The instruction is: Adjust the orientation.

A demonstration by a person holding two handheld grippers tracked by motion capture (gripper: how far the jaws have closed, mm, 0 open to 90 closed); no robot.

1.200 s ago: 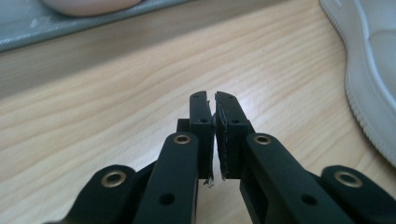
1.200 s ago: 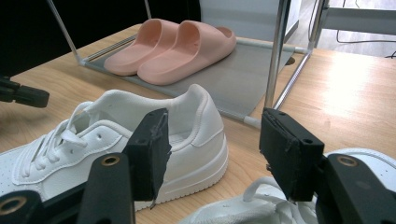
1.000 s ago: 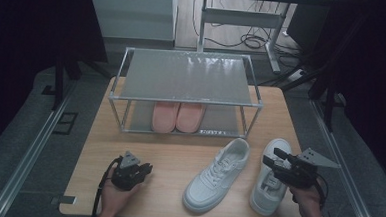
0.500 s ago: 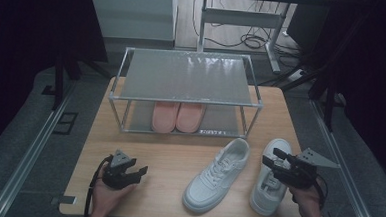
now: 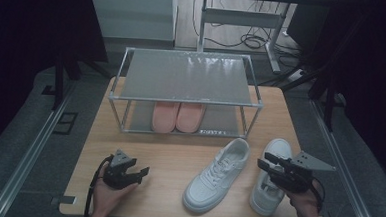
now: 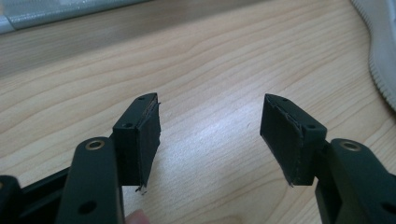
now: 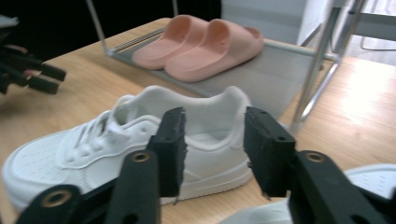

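Two white sneakers lie on the wooden table point(image 5: 174, 147): one point(image 5: 217, 175) near the middle front, the other point(image 5: 278, 149) to its right. My right gripper point(image 5: 264, 161) hovers over the right sneaker. Its jaws have just been closing and stand apart with nothing pressed between them. In the right gripper view point(image 7: 212, 140) the middle sneaker's point(image 7: 93, 144) heel lies beyond the gap. My left gripper point(image 5: 138, 174) rests low at the front left. Its jaws have just been opening, and bare wood shows between them point(image 6: 212, 126).
A metal shoe rack point(image 5: 187, 75) stands at the back of the table, with a pair of pink slippers point(image 5: 176, 116) on its lower shelf. The middle sneaker's sole edge point(image 6: 380, 56) lies to the right of the left gripper. Dark floor surrounds the table.
The left gripper's jaws went from nearly shut to wide open, and its hand slid a little toward the table's front edge. The right gripper's jaws narrowed; that hand stayed put.
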